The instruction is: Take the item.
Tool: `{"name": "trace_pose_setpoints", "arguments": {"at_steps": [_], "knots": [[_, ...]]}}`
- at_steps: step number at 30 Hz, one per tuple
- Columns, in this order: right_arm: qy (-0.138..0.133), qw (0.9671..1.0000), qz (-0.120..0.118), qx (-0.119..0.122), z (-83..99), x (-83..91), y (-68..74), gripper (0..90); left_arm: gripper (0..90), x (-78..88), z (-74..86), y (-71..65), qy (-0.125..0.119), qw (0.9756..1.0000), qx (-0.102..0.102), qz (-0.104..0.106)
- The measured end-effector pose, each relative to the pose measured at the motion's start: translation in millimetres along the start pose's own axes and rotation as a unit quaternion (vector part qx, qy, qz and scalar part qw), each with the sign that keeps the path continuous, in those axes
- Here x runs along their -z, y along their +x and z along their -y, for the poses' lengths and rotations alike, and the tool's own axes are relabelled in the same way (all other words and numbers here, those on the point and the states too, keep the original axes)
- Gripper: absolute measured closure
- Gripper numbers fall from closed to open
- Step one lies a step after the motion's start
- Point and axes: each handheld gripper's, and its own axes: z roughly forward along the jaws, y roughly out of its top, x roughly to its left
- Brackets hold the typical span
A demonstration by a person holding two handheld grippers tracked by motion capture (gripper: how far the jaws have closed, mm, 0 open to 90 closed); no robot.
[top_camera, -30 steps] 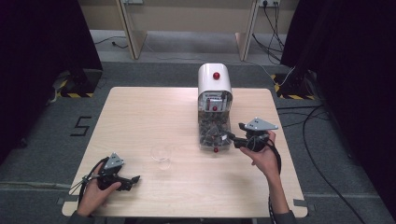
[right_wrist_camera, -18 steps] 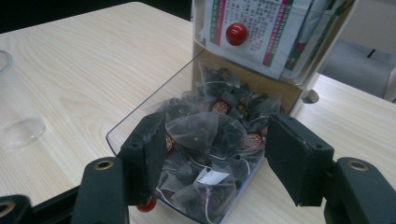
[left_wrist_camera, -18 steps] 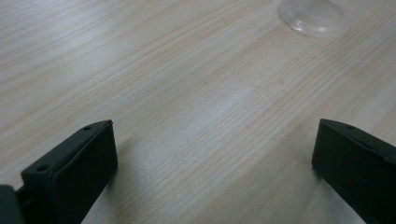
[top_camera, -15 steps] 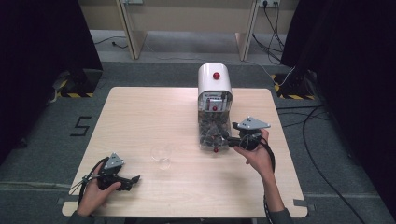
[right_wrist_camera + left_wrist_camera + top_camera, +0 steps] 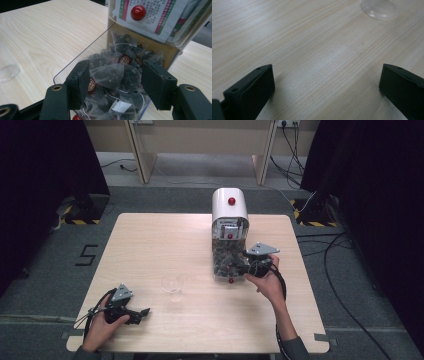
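A white dispenser [image 5: 229,210] with red knobs stands at the table's back middle. Its clear front bin [image 5: 226,260] is full of pyramid tea bags. My right gripper [image 5: 243,265] reaches into that bin from the right. In the right gripper view its jaws [image 5: 116,82] stand open just above the heap, with a dark tea bag [image 5: 110,75] lying between them and neither pad pressing on it. My left gripper [image 5: 142,312] rests low over the table near the front left. It is open with bare wood between its jaws [image 5: 327,82].
A clear glass cup [image 5: 173,286] stands on the table [image 5: 150,245] between the two grippers, left of the bin. It also shows in both gripper views [image 5: 379,8] [image 5: 6,72]. A red knob [image 5: 138,12] sits on the labelled panel above the bin.
My right gripper has moved left and slightly down, from beside the dispenser into its tea bag bin. The left gripper has stayed put.
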Motion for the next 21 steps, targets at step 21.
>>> {"name": "trace_pose_setpoints", "arguments": {"at_steps": [21], "knots": [[0.018,0.9998,-0.009,-0.007,-2.2,-26.9,-1.6,42.9,0.0,0.0,0.0,0.0,0.0,1.0,0.0,0.0]]}}
